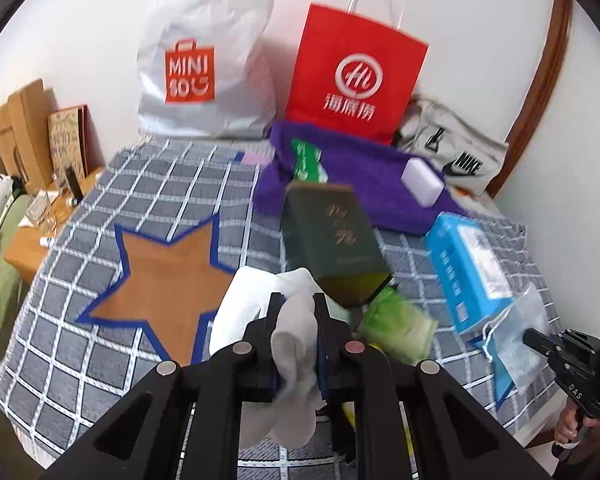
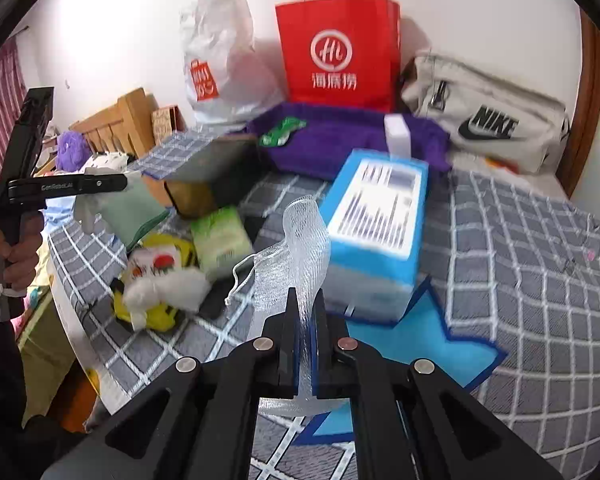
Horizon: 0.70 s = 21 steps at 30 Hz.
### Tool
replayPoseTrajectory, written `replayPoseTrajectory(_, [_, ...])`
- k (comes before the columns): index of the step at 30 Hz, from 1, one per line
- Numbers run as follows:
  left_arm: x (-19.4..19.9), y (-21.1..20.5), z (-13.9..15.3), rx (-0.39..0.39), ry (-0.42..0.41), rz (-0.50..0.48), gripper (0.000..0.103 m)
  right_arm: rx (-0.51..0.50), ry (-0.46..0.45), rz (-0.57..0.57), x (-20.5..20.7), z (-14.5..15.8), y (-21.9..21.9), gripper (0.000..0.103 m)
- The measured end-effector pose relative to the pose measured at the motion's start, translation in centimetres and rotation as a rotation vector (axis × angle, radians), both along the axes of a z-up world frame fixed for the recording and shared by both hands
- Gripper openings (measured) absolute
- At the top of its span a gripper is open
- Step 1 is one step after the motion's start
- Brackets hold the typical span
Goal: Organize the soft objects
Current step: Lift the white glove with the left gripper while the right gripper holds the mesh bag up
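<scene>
white sock [image 1: 296,332] bunched up and dangling limp, see-through mesh drawstring pouch [image 2: 304,248] standing upright (both lifted off the checked blanket [image 2: 520,280])

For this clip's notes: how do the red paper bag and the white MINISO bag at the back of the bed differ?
The red paper bag stands stiff and upright with flat sides; the white MINISO bag is crumpled and slumped. The red paper bag has thin white loop handles showing above its rim; no handles show on the white MINISO bag. The red paper bag carries a white round logo, the white MINISO bag an orange square one. Both stand against the wall.
</scene>
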State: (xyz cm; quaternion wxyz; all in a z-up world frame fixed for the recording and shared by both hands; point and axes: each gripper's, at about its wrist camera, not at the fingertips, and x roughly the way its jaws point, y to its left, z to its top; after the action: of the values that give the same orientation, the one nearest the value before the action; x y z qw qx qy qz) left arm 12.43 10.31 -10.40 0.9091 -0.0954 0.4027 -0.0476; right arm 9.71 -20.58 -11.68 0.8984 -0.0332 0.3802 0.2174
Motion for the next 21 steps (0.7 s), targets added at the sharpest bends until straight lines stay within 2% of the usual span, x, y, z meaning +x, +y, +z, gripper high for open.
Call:
replayPoseTrajectory(9, [1.0,-1.2,2.9,0.013,-0.042,-0.020,0.013,0.010,-0.023,-0.016,2.0,2.6,-0.3,0.004])
replayPoseTrajectory(21, [4.5,-3.3,4.1,0.032,-0.034,-0.042,0.013,0.064,-0.029,-0.041,7.3,4.9,-0.8,0.004])
